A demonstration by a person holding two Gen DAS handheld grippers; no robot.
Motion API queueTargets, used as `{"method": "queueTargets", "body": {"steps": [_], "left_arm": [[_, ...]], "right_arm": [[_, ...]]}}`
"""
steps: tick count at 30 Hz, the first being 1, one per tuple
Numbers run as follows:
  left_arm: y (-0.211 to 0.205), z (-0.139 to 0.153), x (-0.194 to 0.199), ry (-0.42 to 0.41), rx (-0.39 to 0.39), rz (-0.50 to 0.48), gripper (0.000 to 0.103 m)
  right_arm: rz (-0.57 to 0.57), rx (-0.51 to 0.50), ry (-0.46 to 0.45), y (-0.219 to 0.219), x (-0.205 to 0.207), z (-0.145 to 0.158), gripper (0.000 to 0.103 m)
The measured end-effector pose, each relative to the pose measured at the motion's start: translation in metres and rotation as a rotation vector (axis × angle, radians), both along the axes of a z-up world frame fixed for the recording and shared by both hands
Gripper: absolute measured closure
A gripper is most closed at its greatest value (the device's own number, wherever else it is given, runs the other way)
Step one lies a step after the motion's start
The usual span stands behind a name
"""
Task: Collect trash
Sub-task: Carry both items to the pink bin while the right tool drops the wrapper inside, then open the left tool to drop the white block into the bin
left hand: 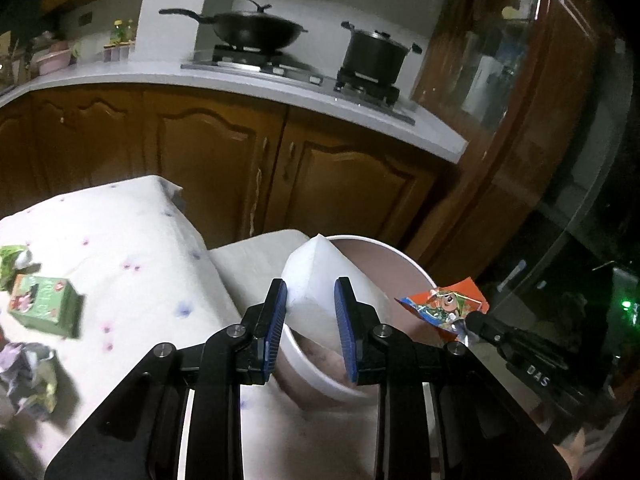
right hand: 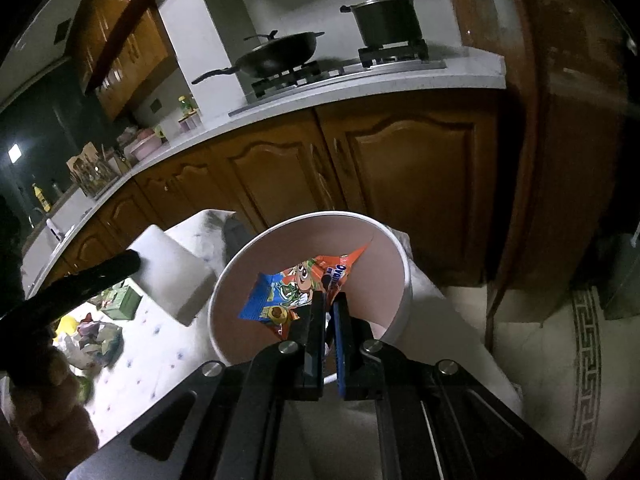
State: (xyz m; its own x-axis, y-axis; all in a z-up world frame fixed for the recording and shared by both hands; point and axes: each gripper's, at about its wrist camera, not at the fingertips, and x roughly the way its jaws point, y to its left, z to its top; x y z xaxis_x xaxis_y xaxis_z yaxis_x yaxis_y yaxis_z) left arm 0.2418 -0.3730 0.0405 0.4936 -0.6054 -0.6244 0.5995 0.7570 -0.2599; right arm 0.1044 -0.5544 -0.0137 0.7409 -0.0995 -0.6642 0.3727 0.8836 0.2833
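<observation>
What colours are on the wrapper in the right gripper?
Orange and blue with a cartoon figure on the wrapper; clearest in the right wrist view.

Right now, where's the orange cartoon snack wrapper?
The orange cartoon snack wrapper is pinched in the right gripper, hanging over the white round bin's mouth, right of the left gripper's white box.

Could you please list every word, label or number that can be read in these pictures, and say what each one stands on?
"DAS": white letters on the black body of the right tongs.
Orange snack wrapper: cartoon figure; lettering partly hidden, unreadable.
Green carton: print too blurred to read.
</observation>
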Motion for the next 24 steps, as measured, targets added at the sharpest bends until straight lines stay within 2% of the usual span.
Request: {"method": "queueTargets", "body": {"steps": [6, 8, 9, 10, 12, 19, 21, 24], "left_arm": [[-0.022, -0.016, 0.01, 0.039, 0.041, -0.031, 0.072], [-0.026, -0.021, 0.01, 0.044, 0.056, -0.04, 0.066], [-0.027, -0.023, 0.01, 0.048, 0.064, -0.037, 0.061], [-0.026, -0.024, 0.01, 0.05, 0.064, -0.035, 0.061], [-0.022, -0.026, 0.01, 0.061, 0.057, -0.03, 0.061], [0.007, -0.019, 0.006, 0.075, 0.018, 0.001, 0.061], [0.017, -0.015, 0.003, 0.067, 0.007, 0.019, 0.055], [0.041, -0.011, -0.005, 0.062, -0.022, 0.057, 0.052]], "right_arm": [[0.009, 0.01, 0.021, -0.005, 0.012, -0.007, 0.093], [0.009, 0.034, 0.021, -0.008, 0.014, -0.009, 0.076], [0.009, 0.037, 0.02, -0.009, 0.014, -0.01, 0.074], [0.006, 0.036, 0.021, -0.01, 0.013, -0.01, 0.074], [0.004, 0.053, 0.009, -0.011, 0.011, -0.01, 0.065], [-0.003, 0.05, -0.014, -0.006, 0.007, -0.001, 0.065], [-0.002, 0.049, -0.023, -0.003, 0.005, 0.002, 0.065], [0.005, 0.051, -0.039, 0.003, 0.002, 0.007, 0.056]]}}
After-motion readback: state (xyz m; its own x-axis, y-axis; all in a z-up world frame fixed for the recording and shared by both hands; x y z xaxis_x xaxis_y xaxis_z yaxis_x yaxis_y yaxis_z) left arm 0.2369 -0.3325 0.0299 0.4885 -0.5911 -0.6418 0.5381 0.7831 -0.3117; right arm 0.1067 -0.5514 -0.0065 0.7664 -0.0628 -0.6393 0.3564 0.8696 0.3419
